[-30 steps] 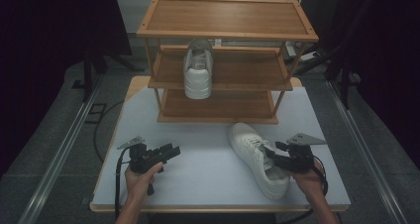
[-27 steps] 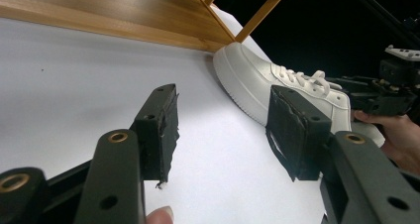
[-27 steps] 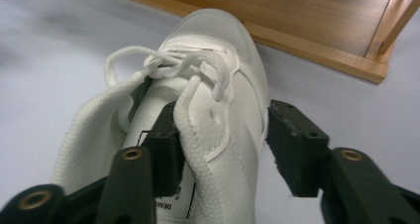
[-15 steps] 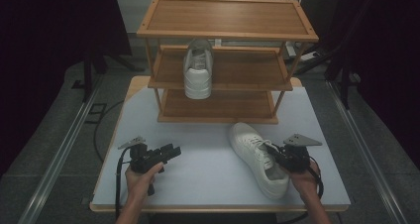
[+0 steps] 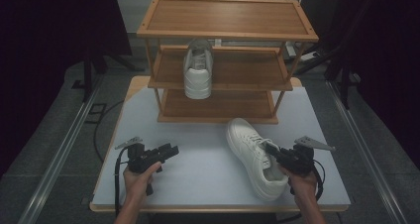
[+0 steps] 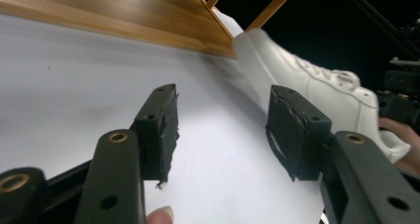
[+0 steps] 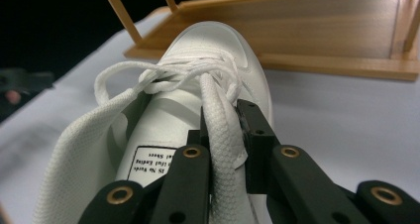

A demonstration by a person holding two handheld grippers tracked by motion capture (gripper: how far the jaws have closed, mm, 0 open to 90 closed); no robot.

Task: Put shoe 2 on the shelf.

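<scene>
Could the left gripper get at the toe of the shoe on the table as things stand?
Probably yes. The left gripper is open and holds nothing, and bare table lies between it and the shoe; the right gripper grips only its collar.

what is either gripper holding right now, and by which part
The right gripper is shut on the white shoe on the table, its fingers pinching the shoe's side wall by the opening. The left gripper is open and holds nothing.
</scene>
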